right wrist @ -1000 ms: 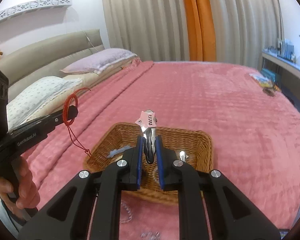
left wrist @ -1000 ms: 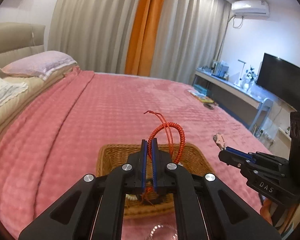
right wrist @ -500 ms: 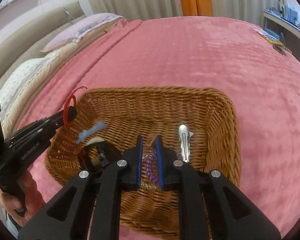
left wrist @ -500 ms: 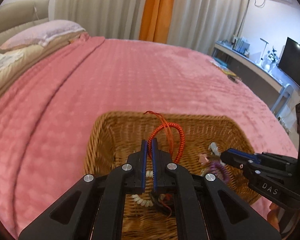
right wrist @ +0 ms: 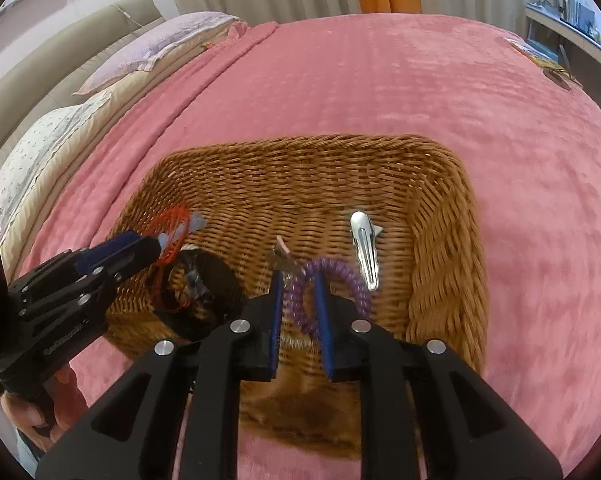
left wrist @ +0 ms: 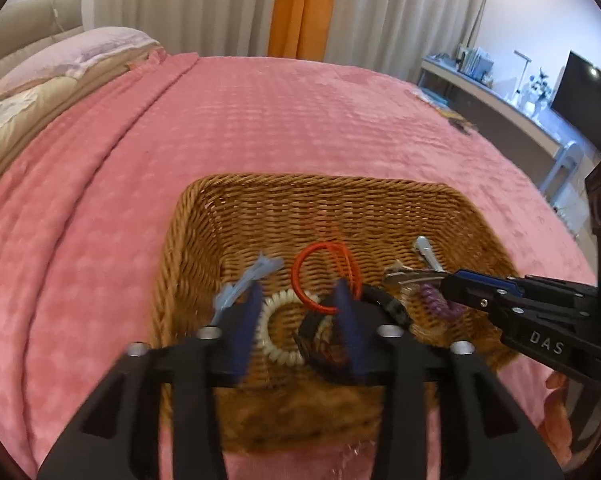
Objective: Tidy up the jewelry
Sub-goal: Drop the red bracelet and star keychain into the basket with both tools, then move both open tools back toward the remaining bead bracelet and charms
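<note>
Since half a second ago both grippers have spread their jaws over the wicker basket (left wrist: pixel 204 216). The left gripper (left wrist: pixel 296 300) gapes wide, empty; the red cord bracelet (left wrist: pixel 320 276) lies loose at its 12 o'clock. The right gripper (right wrist: pixel 298 284) stands parted, straddling the purple coil hair tie (right wrist: pixel 340 276); a silver hair clip (right wrist: pixel 364 248) rests at 1 o'clock.

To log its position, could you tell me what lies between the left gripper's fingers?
Left wrist view: a red cord bracelet and white spiral hair tie, in the basket.
</note>
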The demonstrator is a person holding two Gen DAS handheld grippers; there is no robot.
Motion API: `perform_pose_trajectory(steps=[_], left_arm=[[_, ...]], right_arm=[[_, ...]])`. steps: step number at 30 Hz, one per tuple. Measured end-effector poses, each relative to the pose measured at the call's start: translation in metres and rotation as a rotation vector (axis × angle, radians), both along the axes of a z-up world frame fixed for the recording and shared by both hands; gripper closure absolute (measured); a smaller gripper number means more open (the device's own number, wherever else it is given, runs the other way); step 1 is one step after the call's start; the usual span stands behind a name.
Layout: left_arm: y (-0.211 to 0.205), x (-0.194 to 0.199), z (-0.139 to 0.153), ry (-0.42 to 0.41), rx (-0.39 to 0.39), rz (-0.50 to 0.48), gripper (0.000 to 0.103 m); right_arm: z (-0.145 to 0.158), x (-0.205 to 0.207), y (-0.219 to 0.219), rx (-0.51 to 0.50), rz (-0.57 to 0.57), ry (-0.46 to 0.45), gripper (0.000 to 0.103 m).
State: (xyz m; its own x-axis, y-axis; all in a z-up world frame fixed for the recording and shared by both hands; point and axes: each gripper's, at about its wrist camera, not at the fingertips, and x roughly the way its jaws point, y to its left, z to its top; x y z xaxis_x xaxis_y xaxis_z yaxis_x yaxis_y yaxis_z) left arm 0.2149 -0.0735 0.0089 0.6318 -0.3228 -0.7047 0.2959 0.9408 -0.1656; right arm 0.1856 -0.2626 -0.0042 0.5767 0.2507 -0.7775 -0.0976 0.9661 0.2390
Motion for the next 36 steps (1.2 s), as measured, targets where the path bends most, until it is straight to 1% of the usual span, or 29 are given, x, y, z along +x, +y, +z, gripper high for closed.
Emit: perform_pose_trajectory(steps=[4, 6, 8, 9, 10, 12, 15, 19, 21, 24, 26, 28, 29, 32, 34, 35, 36], left_arm=[[0.013, -0.029, 0.019, -0.050, -0.050, -0.008, 0.059], [0.020, -0.048, 0.031, -0.084, -0.070, -0.014, 0.059], [0.025, -0.065, 0.039, -0.108, -0.086, -0.018, 0.058], [0.029, -0.076, 0.044, -0.123, -0.100, -0.022, 0.058], [0.030, -0.082, 0.047, -0.130, -0.106, -0.025, 0.058], [0.035, -0.097, 0.051, -0.143, -0.125, -0.030, 0.058], [0.040, -0.116, 0.052, -0.149, -0.138, -0.033, 0.058], [0.046, -0.135, 0.040, -0.136, -0.142, -0.039, 0.058], [0.048, -0.140, 0.029, -0.113, -0.138, -0.039, 0.058], [0.054, -0.142, 0.007, -0.055, -0.137, -0.024, 0.058], [0.061, -0.142, -0.008, -0.017, -0.152, -0.015, 0.058], [0.064, -0.141, -0.024, 0.023, -0.134, -0.004, 0.058], [0.063, -0.138, -0.032, 0.047, -0.112, -0.006, 0.058], [0.057, -0.134, -0.043, 0.083, -0.074, -0.015, 0.058], [0.052, -0.131, -0.050, 0.103, -0.068, -0.028, 0.058], [0.048, -0.128, -0.054, 0.113, -0.064, -0.034, 0.058], [0.045, -0.128, -0.055, 0.115, -0.056, -0.038, 0.058]], right_arm=[[0.019, -0.023, -0.002, 0.014, 0.013, -0.044, 0.088], [0.034, -0.043, -0.003, 0.011, 0.019, -0.085, 0.086], [0.048, -0.061, -0.006, 0.009, 0.021, -0.123, 0.076], [0.054, -0.070, -0.009, 0.008, 0.017, -0.140, 0.064], [0.058, -0.077, -0.011, 0.008, 0.013, -0.156, 0.056], [0.067, -0.097, -0.014, 0.004, 0.008, -0.192, 0.056], [0.067, -0.121, -0.016, -0.001, 0.003, -0.203, 0.056], [0.050, -0.145, -0.018, -0.022, -0.004, -0.187, 0.056], [0.033, -0.152, -0.020, -0.023, -0.004, -0.159, 0.056], [0.007, -0.158, -0.023, -0.004, -0.007, -0.110, 0.056], [-0.008, -0.162, -0.024, 0.012, -0.013, -0.082, 0.056], [-0.019, -0.165, -0.023, 0.014, -0.015, -0.063, 0.056], [-0.024, -0.166, -0.022, 0.005, -0.021, -0.054, 0.056], [-0.035, -0.168, -0.025, 0.008, -0.037, -0.035, 0.057], [-0.041, -0.170, -0.028, 0.005, -0.054, -0.024, 0.061], [-0.044, -0.170, -0.031, 0.008, -0.060, -0.018, 0.064], [-0.046, -0.169, -0.033, 0.015, -0.063, -0.011, 0.065]])
